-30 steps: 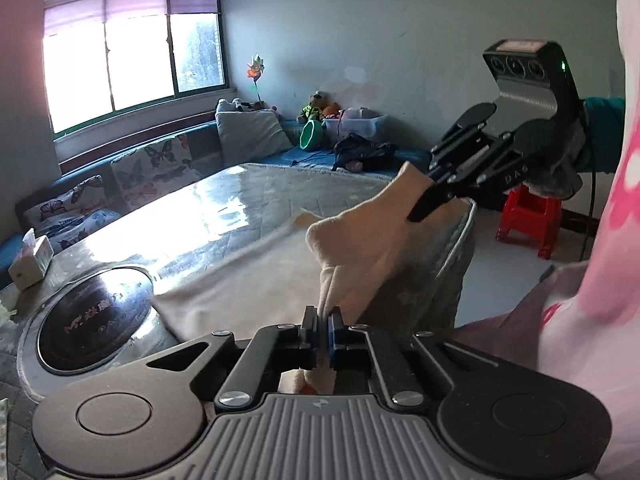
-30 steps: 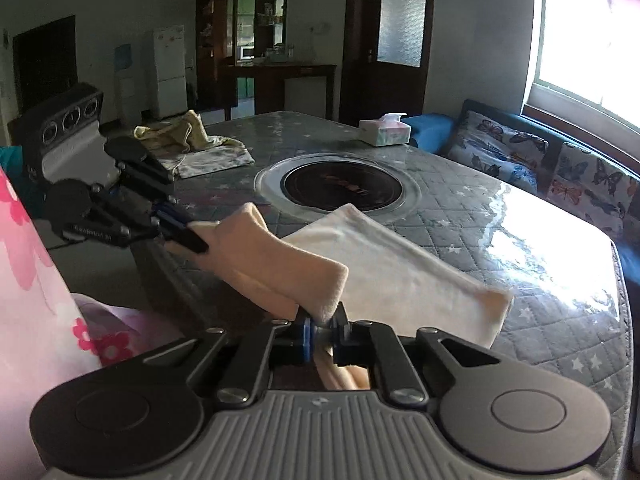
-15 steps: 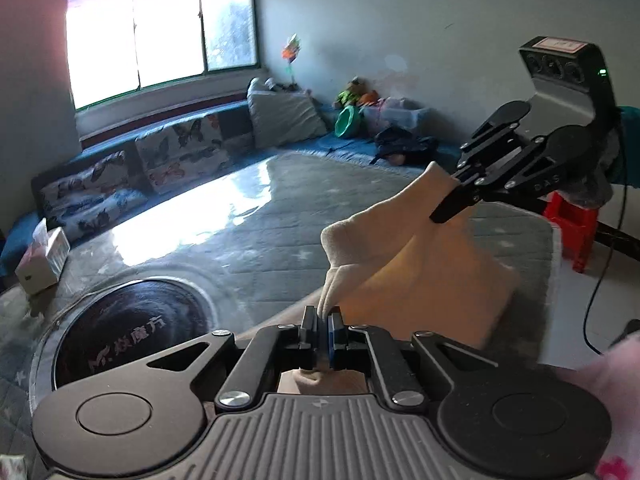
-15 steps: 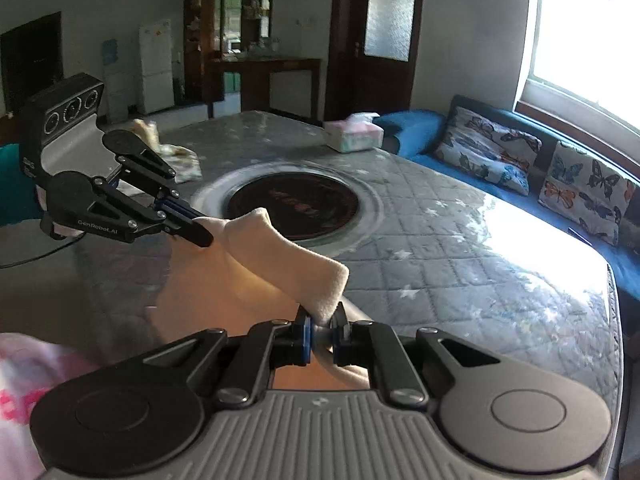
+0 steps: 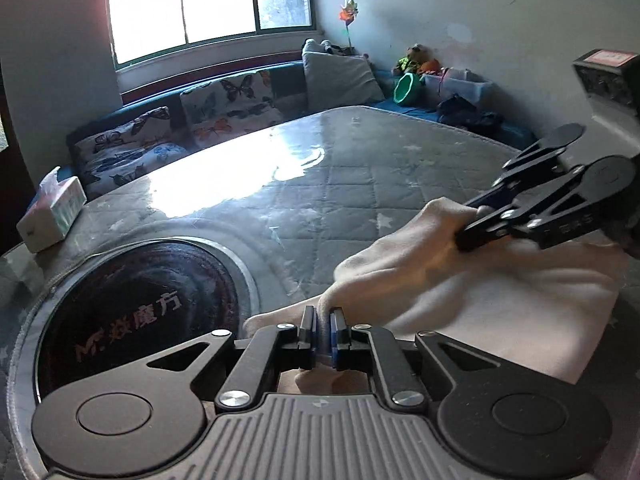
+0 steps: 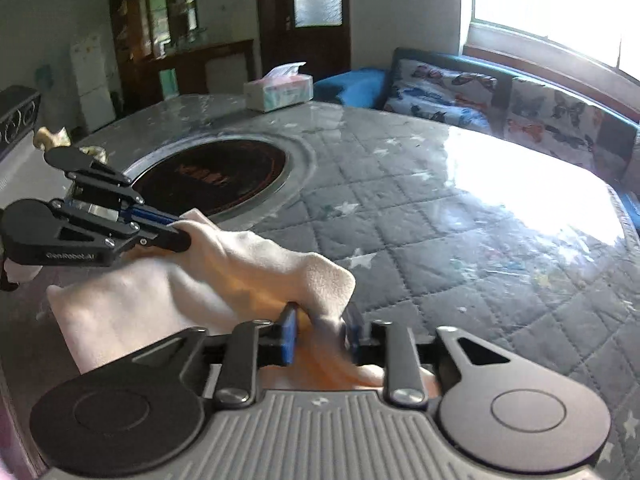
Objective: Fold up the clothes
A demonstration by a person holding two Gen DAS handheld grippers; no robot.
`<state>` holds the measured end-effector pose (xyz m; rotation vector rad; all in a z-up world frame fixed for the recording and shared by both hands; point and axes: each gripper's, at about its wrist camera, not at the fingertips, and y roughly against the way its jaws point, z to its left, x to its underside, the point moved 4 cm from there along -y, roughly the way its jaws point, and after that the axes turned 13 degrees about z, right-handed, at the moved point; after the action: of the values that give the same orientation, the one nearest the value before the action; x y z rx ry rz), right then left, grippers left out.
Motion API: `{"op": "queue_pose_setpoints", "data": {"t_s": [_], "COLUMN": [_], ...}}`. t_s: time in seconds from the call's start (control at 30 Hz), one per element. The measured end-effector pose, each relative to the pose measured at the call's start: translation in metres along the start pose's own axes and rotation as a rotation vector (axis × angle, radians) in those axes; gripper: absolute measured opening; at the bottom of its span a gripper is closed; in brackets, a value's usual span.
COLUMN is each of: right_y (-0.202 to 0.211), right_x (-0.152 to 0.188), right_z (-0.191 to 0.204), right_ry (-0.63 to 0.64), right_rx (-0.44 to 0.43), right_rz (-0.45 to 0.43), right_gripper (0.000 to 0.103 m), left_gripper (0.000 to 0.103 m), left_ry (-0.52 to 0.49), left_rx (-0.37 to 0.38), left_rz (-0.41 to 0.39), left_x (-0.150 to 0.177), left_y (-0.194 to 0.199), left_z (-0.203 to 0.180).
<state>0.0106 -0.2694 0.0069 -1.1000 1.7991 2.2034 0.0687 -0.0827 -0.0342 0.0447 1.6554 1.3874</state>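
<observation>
Right wrist shows the right claw (image 6: 318,338) opening, cloth (image 6: 256,268) still between its pads; left claw (image 5: 323,338) pinches the other corner, fold lying between them.

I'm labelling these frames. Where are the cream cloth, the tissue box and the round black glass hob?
cream cloth (image 5: 480,320): left wrist view, flat folded layer.
tissue box (image 6: 278,92): right wrist view, front face.
round black glass hob (image 5: 136,312): left wrist view, glass centre.

Right gripper (image 6: 318,334) jaws opening around the cream cloth (image 6: 256,264).
</observation>
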Motion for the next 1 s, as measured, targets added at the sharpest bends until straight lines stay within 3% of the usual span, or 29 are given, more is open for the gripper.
{"op": "queue_pose_setpoints", "data": {"t_s": [0.27,0.37,0.47,0.53,0.63,0.83,0.9,1.0], "right_y": [0.027,0.026,0.02,0.015,0.014,0.032,0.03,0.016], "right_x": [0.018,0.024,0.029,0.031,0.029,0.009,-0.001,-0.015], "right_z": [-0.027,-0.036,-0.036,-0.033,-0.034,-0.026,-0.019,-0.005], "right_ry": [-0.128,-0.164,-0.173,-0.151,-0.158,-0.133,-0.107,-0.059], "right_rx": [0.024,0.03,0.02,0.06,0.076,0.042,0.009,-0.027], "right_rz": [-0.011,0.007,0.022,0.024,0.028,-0.014,-0.016,0.009], "right_gripper": [0.037,0.028,0.026,0.019,0.019,0.02,0.019,0.017], "left_gripper": [0.016,0.017,0.017,0.019,0.027,0.028,0.025,0.024], "left_ry": [0.014,0.022,0.031,0.043,0.059,0.073,0.077,0.023], "left_rx": [-0.046,-0.048,-0.051,-0.067,-0.084,-0.097,-0.08,0.009], "left_rz": [0.03,0.028,0.024,0.045,0.054,-0.005,-0.028,-0.04], "left_x": [-0.003,-0.006,-0.008,-0.008,-0.008,-0.013,-0.016,-0.013], "left_y": [-0.01,-0.01,-0.01,-0.013,-0.014,0.003,0.011,0.02], "left_z": [0.004,0.005,0.004,0.006,0.01,0.014,0.008,-0.019]}}
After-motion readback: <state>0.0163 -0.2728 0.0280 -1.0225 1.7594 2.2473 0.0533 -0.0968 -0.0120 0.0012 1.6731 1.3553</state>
